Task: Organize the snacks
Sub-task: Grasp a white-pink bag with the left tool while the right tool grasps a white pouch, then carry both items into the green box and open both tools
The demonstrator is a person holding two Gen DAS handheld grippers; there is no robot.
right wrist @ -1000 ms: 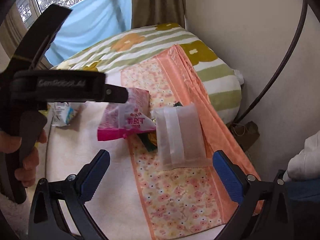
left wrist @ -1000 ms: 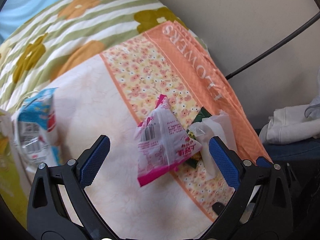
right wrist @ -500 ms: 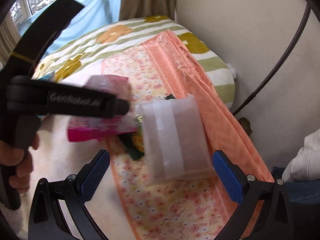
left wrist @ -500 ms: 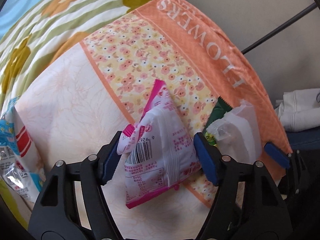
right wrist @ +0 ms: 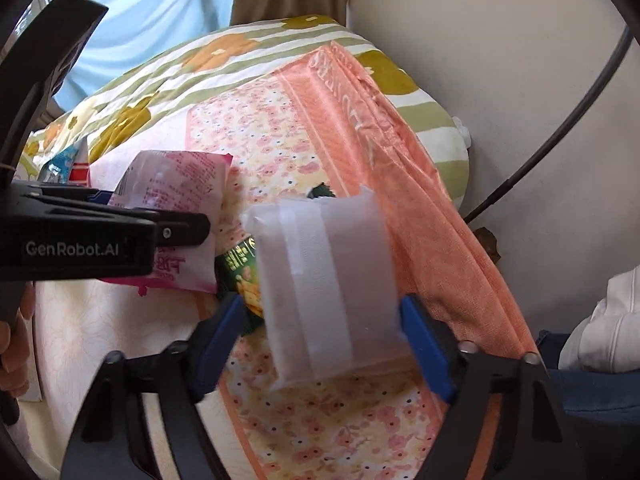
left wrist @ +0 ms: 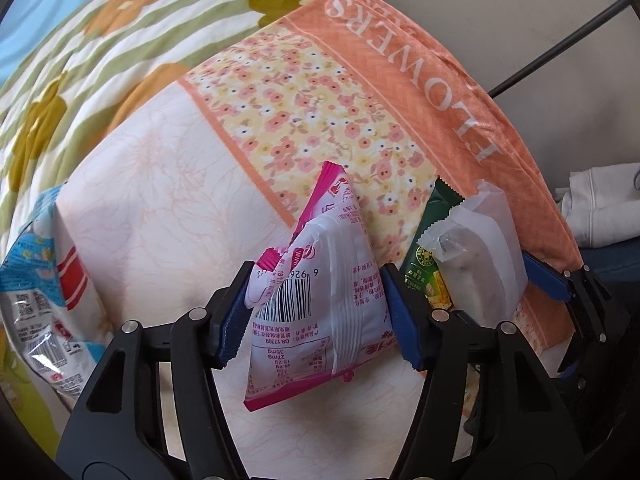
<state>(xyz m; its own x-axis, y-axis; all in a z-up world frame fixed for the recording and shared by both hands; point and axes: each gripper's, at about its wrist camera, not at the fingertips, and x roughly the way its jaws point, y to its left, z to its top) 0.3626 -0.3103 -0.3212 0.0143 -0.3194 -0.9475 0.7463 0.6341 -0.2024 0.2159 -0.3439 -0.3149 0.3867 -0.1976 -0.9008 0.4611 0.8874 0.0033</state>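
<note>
A pink and white snack bag (left wrist: 316, 280) stands puffed up on the flowered towel (left wrist: 320, 120). My left gripper (left wrist: 318, 316) points down over it, and its closing jaws press their blue pads on both of the bag's sides. Just right of it lies a white translucent packet (right wrist: 324, 288), partly covering a green packet (right wrist: 240, 268). My right gripper (right wrist: 324, 336) straddles the white packet with its jaws closing. The right pad is at the packet's edge, while the left pad is a little short of it. In the left wrist view one of the right gripper's fingers (left wrist: 544, 276) shows beside the white packet (left wrist: 484, 256).
A blue and white snack bag (left wrist: 40, 272) lies at the left on the bed. A quilt with green stripes and flowers (left wrist: 120, 32) rises behind the towel. To the right are the wall, a black cable (right wrist: 560, 128) and a white garment (right wrist: 600, 320). A hand (right wrist: 16, 340) holds the left gripper.
Both grippers came down toward the snacks. The left jaws went from wide apart to pinching the pink bag. The right jaws stayed wide, then narrowed around the white packet.
</note>
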